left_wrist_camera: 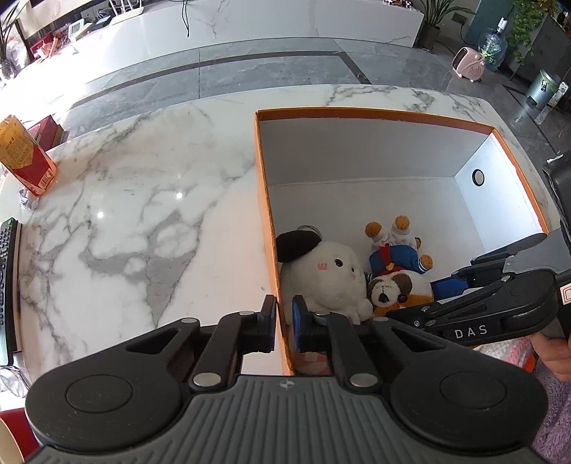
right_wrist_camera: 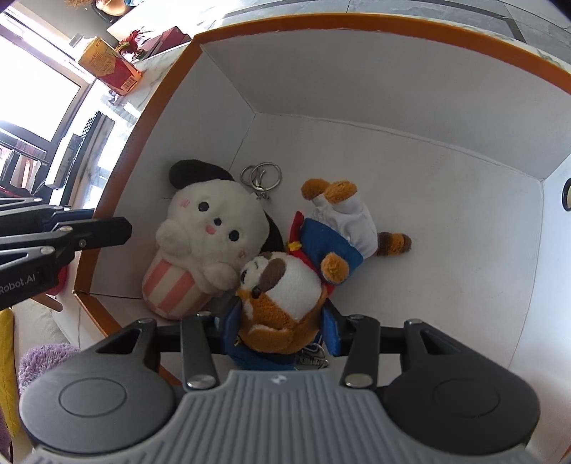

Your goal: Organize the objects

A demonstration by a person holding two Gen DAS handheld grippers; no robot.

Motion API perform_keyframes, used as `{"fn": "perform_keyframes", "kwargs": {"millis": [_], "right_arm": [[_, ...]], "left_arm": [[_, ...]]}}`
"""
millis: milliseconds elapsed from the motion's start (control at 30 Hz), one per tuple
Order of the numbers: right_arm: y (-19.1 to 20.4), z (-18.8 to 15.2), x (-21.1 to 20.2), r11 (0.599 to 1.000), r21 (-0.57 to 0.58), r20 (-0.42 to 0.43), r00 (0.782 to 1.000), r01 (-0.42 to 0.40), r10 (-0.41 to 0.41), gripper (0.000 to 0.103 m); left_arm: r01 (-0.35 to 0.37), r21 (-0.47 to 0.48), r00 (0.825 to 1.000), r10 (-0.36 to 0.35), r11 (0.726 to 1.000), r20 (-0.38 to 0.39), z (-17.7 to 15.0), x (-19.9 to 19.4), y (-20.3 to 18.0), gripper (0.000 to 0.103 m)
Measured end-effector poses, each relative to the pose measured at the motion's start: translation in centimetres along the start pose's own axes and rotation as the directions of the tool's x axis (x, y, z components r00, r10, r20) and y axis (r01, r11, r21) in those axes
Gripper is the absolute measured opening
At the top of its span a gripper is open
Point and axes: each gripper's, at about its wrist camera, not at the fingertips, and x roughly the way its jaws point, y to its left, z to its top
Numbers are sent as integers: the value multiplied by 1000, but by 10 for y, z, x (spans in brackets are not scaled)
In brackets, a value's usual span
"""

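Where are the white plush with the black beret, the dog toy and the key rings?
white plush (right_wrist_camera: 210,221), right wrist view, face.
dog toy (right_wrist_camera: 285,289), right wrist view, head.
key rings (right_wrist_camera: 262,176), right wrist view, rings' overlap.

"DAS" on right gripper (left_wrist_camera: 440,285); "Robot.AI" on left gripper (right_wrist_camera: 117,230).

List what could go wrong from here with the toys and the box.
1. The right tool grips the dog toy by its head, low in the box; lifting away before letting go could drag it back out.
2. The left tool pinches the box wall; a pull could shift the box.
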Motion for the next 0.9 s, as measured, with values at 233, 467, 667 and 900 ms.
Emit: {"fn": "perform_keyframes", "kwargs": {"millis": [233,467,667,900], "right_arm": [[10,-8,4,1000,-25,-14,1000,0,-1,48],[21,-17,6,999,-42,-27,1000,-2,1,48],[19,-17,3,1000,-23,-25,1000,12,-12,54],[24,-21,-6,998,-19,14,999,53,-53,62]], "left_arm": [[-13,-16,1000,14,1000,4,-19,-9,2,7],[-16,-25,1000,17,1000,8,-32,-15,5,8],[-6,-45,1000,7,999,16,-33,-17,7,11],[-53,-56,994,58,997,94,-38,-37,5,22]]}}
